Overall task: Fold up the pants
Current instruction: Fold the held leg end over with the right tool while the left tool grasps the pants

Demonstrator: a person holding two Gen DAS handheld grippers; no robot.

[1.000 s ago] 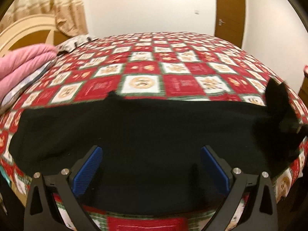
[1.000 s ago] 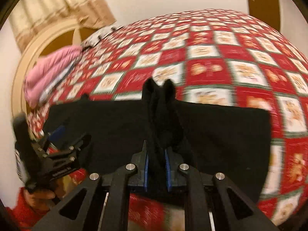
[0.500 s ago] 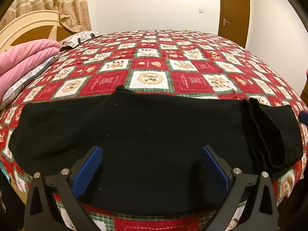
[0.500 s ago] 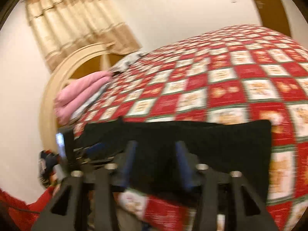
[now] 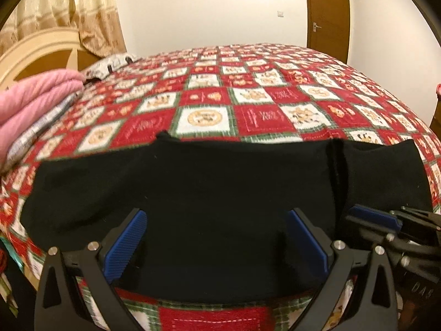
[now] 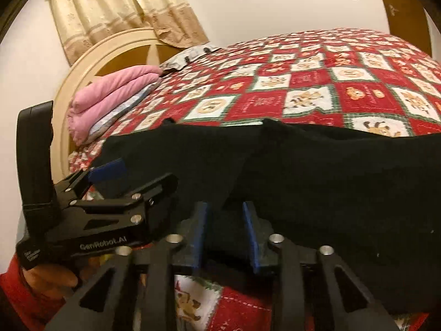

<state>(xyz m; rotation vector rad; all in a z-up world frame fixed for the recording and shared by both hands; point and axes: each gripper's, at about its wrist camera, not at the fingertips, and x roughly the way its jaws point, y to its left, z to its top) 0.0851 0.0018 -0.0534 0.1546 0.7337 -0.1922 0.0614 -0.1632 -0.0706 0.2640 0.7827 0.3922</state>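
Note:
The black pants (image 5: 209, 193) lie flat across the near edge of the bed, with the right end folded over onto itself (image 5: 380, 176). My left gripper (image 5: 215, 237) is open wide, low over the pants' near edge. My right gripper (image 6: 224, 231) is open with a narrow gap, right at the near edge of the pants (image 6: 317, 182) by the folded layer's edge; it holds nothing. The right gripper also shows at the lower right of the left wrist view (image 5: 386, 220). The left gripper shows at the left of the right wrist view (image 6: 115, 182).
The bed carries a red, white and green patchwork quilt (image 5: 248, 104). Folded pink bedding (image 5: 33, 102) lies at the far left by the cream headboard (image 6: 91, 63). A brown door (image 5: 326, 13) stands in the far wall. A curtain (image 6: 121, 5) hangs behind the headboard.
My right gripper let go of the pants end it held raised, leaving it folded over the right side, then dropped to the near edge beside the left gripper. The left gripper stayed open.

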